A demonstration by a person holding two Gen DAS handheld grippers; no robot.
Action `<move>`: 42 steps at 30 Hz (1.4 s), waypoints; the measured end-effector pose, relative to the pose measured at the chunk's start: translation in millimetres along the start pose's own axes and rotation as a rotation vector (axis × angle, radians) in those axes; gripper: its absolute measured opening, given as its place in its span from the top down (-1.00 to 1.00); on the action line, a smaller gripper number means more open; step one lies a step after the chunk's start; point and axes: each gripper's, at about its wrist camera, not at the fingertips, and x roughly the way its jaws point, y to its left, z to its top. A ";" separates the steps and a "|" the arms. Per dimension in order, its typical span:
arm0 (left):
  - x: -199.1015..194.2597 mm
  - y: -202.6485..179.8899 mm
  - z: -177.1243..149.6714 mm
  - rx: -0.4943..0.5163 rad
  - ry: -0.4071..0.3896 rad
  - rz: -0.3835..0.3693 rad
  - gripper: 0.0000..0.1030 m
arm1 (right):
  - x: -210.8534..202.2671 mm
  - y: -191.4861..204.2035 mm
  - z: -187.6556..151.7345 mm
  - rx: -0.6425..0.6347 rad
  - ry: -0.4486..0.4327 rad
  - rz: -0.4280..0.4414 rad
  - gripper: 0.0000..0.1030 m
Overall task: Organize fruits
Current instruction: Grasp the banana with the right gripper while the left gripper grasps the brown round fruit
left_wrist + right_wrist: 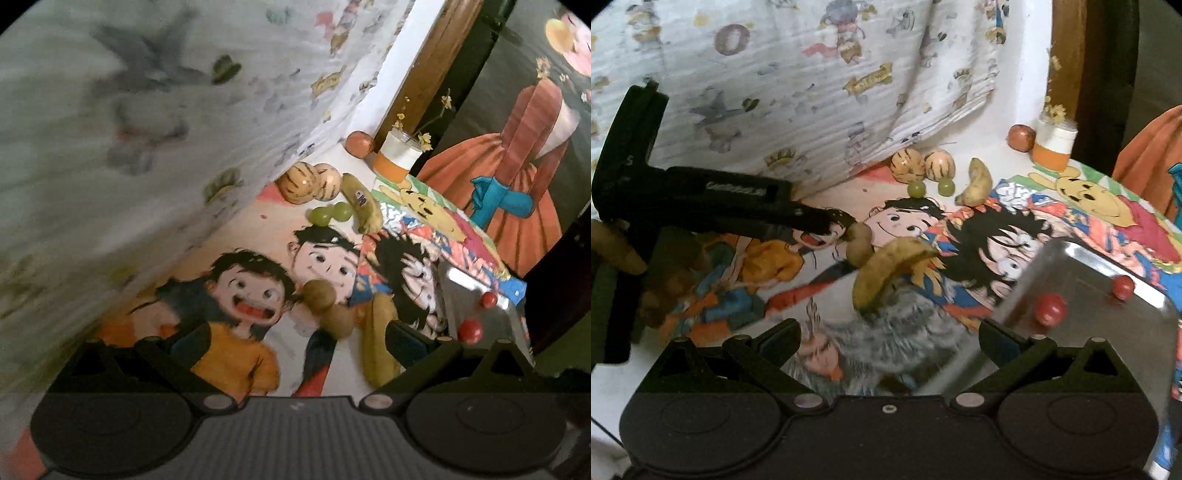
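Fruits lie on a cartoon-print cloth. Two brown kiwis lie just ahead of my open, empty left gripper, beside a yellow banana. In the right wrist view the left gripper reaches in from the left, its tip at the kiwis. My right gripper is open and empty, short of the near banana. A metal tray at the right holds two red fruits. At the back lie a second banana, two green grapes and two striped melons.
A red apple and an orange-and-white jar with yellow flowers stand at the back near a wooden post. A hanging printed curtain closes off the back left. An orange cloth hangs at the right. The tray also shows in the left wrist view.
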 end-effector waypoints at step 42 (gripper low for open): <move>74.2 16.8 28.7 -0.178 0.106 -0.106 0.45 | 80.5 16.0 20.1 0.002 0.017 -0.123 0.27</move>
